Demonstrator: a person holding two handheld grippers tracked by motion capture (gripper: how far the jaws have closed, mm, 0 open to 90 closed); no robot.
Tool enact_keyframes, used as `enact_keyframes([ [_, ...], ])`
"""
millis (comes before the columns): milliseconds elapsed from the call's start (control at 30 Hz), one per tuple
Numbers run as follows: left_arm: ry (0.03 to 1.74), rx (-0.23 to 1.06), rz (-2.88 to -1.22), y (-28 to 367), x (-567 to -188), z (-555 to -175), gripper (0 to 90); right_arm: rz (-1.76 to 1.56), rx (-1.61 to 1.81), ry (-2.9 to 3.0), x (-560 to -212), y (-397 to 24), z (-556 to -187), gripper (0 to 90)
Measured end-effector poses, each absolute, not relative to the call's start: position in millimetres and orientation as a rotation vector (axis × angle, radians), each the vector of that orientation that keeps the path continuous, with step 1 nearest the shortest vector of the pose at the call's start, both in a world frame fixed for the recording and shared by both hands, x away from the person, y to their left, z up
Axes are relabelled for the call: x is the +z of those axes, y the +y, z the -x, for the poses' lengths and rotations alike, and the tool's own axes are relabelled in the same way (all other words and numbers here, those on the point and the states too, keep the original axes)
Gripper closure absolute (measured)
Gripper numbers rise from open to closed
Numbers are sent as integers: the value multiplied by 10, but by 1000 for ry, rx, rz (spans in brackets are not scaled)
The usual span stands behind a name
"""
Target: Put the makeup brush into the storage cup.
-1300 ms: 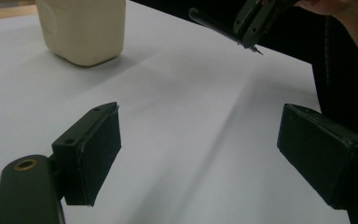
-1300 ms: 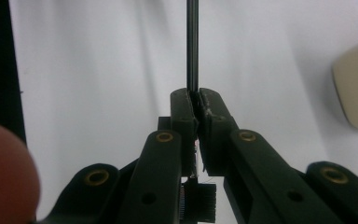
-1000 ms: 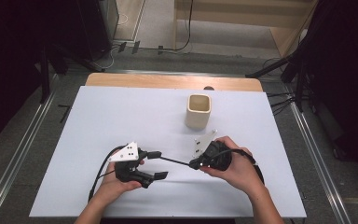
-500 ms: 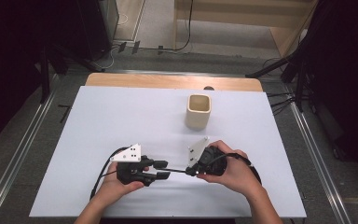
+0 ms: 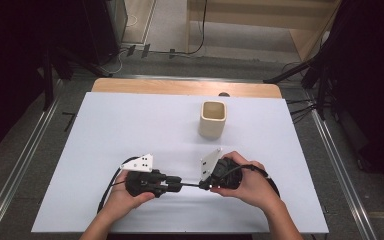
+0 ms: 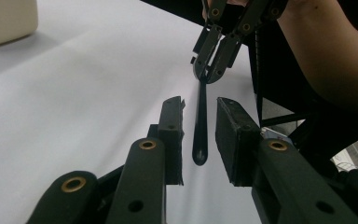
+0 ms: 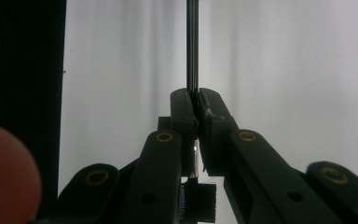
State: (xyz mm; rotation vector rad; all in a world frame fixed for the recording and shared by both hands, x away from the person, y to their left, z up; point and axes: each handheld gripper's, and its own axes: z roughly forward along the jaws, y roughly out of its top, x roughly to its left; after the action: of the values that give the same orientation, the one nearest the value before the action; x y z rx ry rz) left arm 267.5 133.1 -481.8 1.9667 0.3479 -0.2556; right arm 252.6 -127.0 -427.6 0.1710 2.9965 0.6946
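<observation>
A thin black stick hangs level above the white table, between my two grippers. My right gripper is shut on one end of it; in the right gripper view the pads press on the stick from both sides. My left gripper faces it from the left. In the left gripper view the stick's rounded end lies between the jaws of my left gripper, which have just been closing, with a gap still showing on each side. The right gripper shows beyond, clamped on the far end.
A cream square cup stands upright behind the grippers, right of the table's middle, and shows at the upper left in the left gripper view. Black cables loop beside each hand. The table's wooden far edge meets grey floor with metal rails.
The left gripper's jaws have narrowed around the stick's free end. The right hand has shifted slightly toward the left gripper, bringing the stick in between those jaws.
</observation>
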Motion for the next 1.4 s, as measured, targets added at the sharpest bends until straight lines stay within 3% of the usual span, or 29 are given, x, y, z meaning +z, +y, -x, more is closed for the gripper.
enact_keyframes([
  [200,351,-270,-1975,1332,-4823,-2689,827,-158,712,3011,-4307,-1278,-2541,872],
  [567,311,-269,-2005,1309,-4803,-2658,865,-130,719,3028,-4329,-1302,-2550,861],
  [600,316,-250,-2005,1313,-4792,-2654,865,-134,737,3015,-4325,-1312,-2557,827],
  [633,319,-236,-2003,1319,-4780,-2651,865,-159,771,2994,-4317,-1329,-2560,738],
  [667,319,-236,-2003,1319,-4780,-2651,865,-159,771,2994,-4317,-1329,-2560,738],
  [700,334,-203,-1993,1335,-4764,-2649,866,-182,873,2978,-4296,-1365,-2571,618],
  [767,351,-165,-1992,1356,-4748,-2652,866,-243,931,2911,-4276,-1390,-2583,518],
  [833,370,-132,-1974,1382,-4731,-2659,866,-324,971,2855,-4257,-1418,-2592,469],
  [1000,414,-68,-1953,1431,-4698,-2665,866,-467,1069,2729,-4265,-1465,-2597,241],
  [1033,414,-68,-1953,1431,-4698,-2665,866,-467,1069,2729,-4265,-1465,-2597,241],
  [1067,423,-58,-1948,1439,-4695,-2668,866,-517,1077,2682,-4285,-1456,-2589,150],
  [1233,464,-6,-1926,1489,-4675,-2680,866,-643,1111,2555,-4324,-1414,-2560,11],
  [1400,506,58,-1881,1563,-4625,-2679,866,-860,1272,2414,-4336,-1445,-2571,0],
])
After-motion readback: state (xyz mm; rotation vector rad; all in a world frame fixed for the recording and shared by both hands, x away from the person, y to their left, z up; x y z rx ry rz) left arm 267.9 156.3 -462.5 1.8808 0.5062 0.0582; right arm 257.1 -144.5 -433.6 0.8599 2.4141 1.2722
